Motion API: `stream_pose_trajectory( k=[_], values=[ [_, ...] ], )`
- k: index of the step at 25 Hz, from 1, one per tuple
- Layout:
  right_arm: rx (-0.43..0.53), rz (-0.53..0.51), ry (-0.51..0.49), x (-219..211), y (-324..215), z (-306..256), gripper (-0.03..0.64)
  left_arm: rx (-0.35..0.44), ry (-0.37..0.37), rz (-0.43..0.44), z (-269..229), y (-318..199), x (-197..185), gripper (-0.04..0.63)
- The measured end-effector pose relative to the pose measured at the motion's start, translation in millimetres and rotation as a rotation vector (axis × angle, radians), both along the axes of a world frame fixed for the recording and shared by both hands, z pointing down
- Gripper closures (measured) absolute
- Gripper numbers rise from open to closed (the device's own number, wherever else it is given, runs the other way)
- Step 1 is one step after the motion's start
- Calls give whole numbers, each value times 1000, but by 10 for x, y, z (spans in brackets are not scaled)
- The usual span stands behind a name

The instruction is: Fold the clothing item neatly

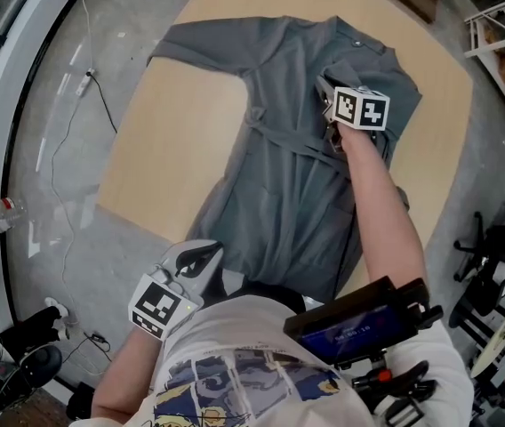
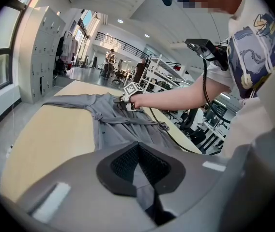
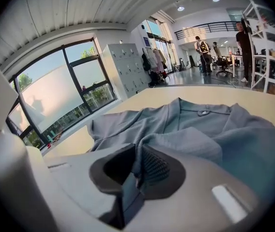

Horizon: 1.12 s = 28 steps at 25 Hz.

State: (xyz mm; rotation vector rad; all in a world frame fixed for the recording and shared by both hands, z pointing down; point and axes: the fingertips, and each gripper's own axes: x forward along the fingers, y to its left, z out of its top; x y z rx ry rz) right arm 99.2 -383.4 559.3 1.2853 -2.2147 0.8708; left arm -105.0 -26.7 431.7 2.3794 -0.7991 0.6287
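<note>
A grey belted garment (image 1: 279,176) lies spread on a light wooden table (image 1: 172,140), collar at the far end. My right gripper (image 1: 325,92) rests on the upper chest area, shut on a fold of the cloth; in the right gripper view the grey fold (image 3: 176,146) runs between the pads of that gripper (image 3: 137,166), with the collar and a button (image 3: 204,113) beyond. My left gripper (image 1: 206,258) is at the near table edge, shut on the hem. In the left gripper view, cloth passes between the closed pads of that gripper (image 2: 138,166) and the garment (image 2: 123,124) stretches away.
The table's bare wood shows to the left of the garment (image 2: 45,134). A thin cable (image 1: 101,105) trails on the grey floor at the left. White shelving (image 1: 501,43) and office chairs (image 1: 492,247) stand at the right. Lockers (image 2: 40,57) and distant people (image 2: 111,59) are in the background.
</note>
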Motion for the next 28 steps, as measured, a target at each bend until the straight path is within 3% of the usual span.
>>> stream_pose_trajectory(
  k=[4,18,28],
  values=[
    [-3,5,12,-22,26,38,551,2,2,-7,-2,7,-38,588],
    [69,58,46,27,225,-225,549,33,25,27,-61,0,-183,588],
    [120,91,52,-38,876,-688,549,97,65,138,-221,8,-342,588]
  ],
)
